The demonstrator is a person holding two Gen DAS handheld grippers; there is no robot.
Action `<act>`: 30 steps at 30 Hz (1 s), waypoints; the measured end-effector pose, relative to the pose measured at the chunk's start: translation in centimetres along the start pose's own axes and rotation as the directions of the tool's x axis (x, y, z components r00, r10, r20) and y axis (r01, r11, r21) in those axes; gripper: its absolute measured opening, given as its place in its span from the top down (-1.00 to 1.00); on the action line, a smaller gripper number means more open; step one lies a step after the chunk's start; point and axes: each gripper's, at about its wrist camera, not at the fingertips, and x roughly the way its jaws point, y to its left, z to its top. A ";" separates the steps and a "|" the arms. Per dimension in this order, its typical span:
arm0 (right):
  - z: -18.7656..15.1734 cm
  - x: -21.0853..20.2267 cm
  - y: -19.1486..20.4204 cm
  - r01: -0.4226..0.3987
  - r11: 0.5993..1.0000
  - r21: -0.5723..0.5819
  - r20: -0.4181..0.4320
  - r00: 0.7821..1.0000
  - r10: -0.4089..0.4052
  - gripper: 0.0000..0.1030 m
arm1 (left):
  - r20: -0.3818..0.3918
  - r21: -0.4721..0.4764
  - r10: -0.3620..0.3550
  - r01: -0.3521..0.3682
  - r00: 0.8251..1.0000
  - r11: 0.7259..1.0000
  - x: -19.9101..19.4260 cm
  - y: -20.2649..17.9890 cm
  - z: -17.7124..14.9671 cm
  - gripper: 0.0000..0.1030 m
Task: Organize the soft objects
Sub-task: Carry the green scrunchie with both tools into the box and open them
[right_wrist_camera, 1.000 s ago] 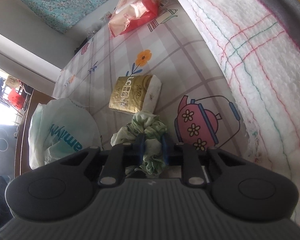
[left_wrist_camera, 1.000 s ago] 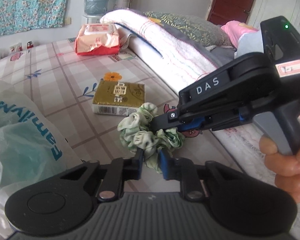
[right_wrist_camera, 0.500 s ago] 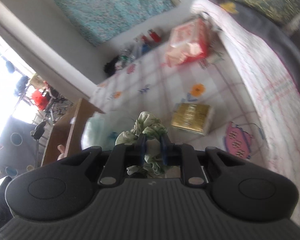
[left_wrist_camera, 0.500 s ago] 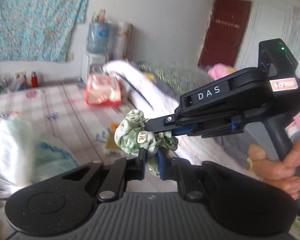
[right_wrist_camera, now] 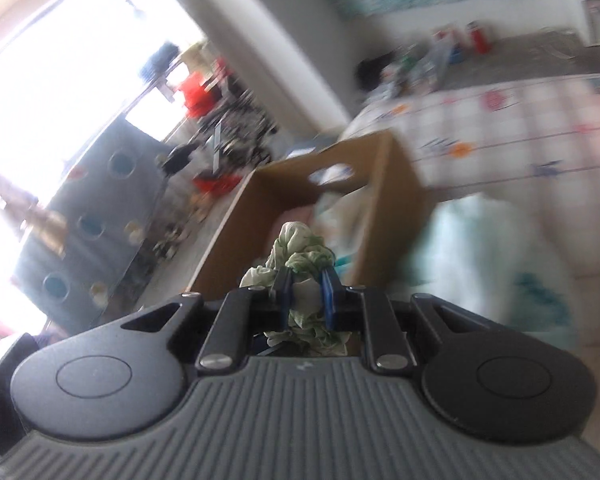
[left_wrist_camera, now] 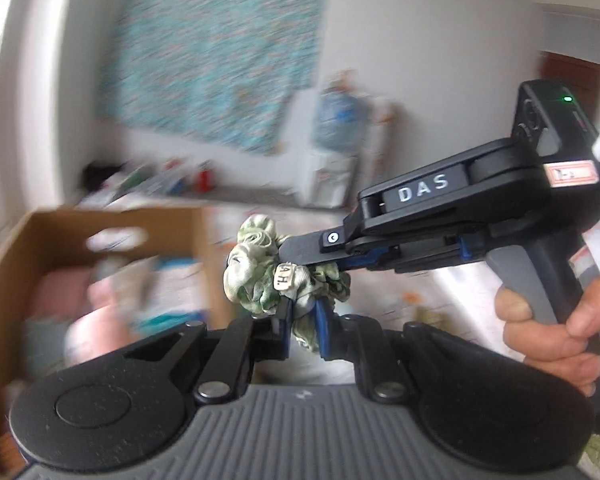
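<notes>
Blurred behind everything, a white wall is carrying a turquoise patterned cloth (left_wrist_camera: 204, 80), and a bed with a checked sheet (right_wrist_camera: 520, 128) is running along below it. Nearest the lens, the left gripper (left_wrist_camera: 302, 322) is pinching its blue pads narrowly on the lower loop of a green-and-white scrunchie (left_wrist_camera: 260, 276), which is hanging in the air clear of the bed. The right gripper (left_wrist_camera: 300, 250), carried by a hand (left_wrist_camera: 556, 320), is coming in from the right side of the left wrist view and clamping the same scrunchie at its upper part; its own camera is showing the fabric squeezed between its blue pads (right_wrist_camera: 328, 292). Just beyond and below the scrunchie, an open cardboard box (left_wrist_camera: 16, 248) is sitting beside the bed, holding blurred pink, white and teal soft items.
</notes>
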 end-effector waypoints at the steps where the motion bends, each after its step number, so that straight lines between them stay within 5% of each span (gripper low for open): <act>1: 0.0 1.8 1.1 -0.021 1.000 -0.012 -0.036 0.999 0.020 0.71 | -0.020 -0.027 0.024 -0.025 0.999 0.999 -0.4 1.4 0.0 0.74; 6: -1.0 10.2 6.5 -0.078 0.995 -0.057 -0.225 0.972 0.063 0.71 | -0.137 -0.148 0.104 -0.124 0.985 0.981 -1.8 7.6 -1.1 0.74; 15: -4.6 18.6 9.7 -0.045 0.993 -0.113 -0.448 0.894 -0.010 0.71 | -0.346 -0.272 0.091 -0.192 0.934 0.943 -1.0 14.2 -3.7 0.74; 21: -5.5 21.4 8.6 0.004 0.996 -0.084 -0.519 0.853 -0.047 0.67 | -0.365 -0.224 0.096 -0.187 0.926 0.956 -0.2 14.2 -3.2 0.67; 25: -5.7 22.7 7.8 0.029 0.997 -0.070 -0.555 0.829 -0.063 0.66 | -0.358 -0.195 0.116 -0.196 0.926 0.961 -1.1 15.0 -4.3 0.30; 30: -5.9 23.5 7.0 0.044 0.996 -0.074 -0.560 0.825 -0.078 0.61 | -0.348 -0.187 0.130 -0.204 0.928 0.961 -1.2 15.1 -4.3 0.19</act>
